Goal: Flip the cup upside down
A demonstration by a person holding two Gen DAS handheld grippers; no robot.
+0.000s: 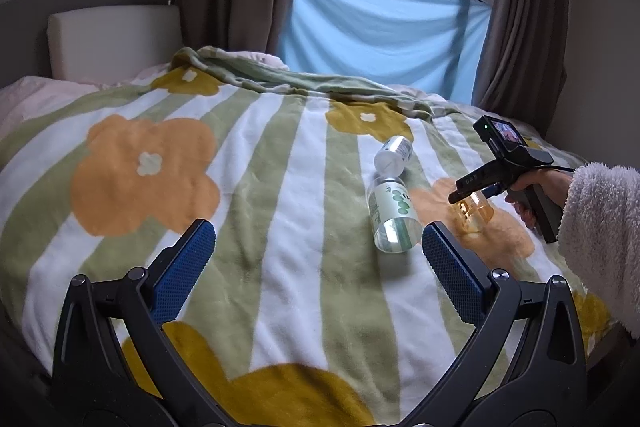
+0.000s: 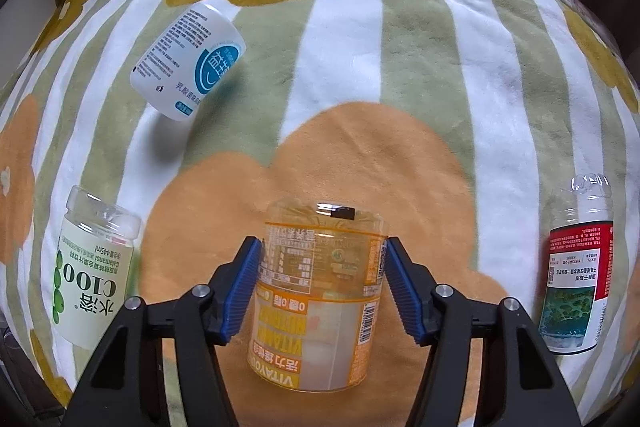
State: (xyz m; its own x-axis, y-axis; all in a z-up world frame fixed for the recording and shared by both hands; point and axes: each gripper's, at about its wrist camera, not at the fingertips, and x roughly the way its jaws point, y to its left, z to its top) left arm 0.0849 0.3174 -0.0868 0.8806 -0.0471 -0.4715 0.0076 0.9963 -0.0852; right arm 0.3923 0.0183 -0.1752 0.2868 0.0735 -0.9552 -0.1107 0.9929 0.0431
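Observation:
The cup is a clear orange-labelled plastic cup cut from a bottle. It stands on an orange flower of the blanket with its label text upside down. My right gripper is closed around its sides, blue pads touching both walls. In the left wrist view the same cup shows under the right gripper at the right. My left gripper is open and empty, low over the blanket, left of the cups.
A striped flower blanket covers the bed. A green-labelled clear cup lies left of the orange one, a white-blue cup lies farther back, and a red-labelled cup stands at the right. Curtains and a window are behind.

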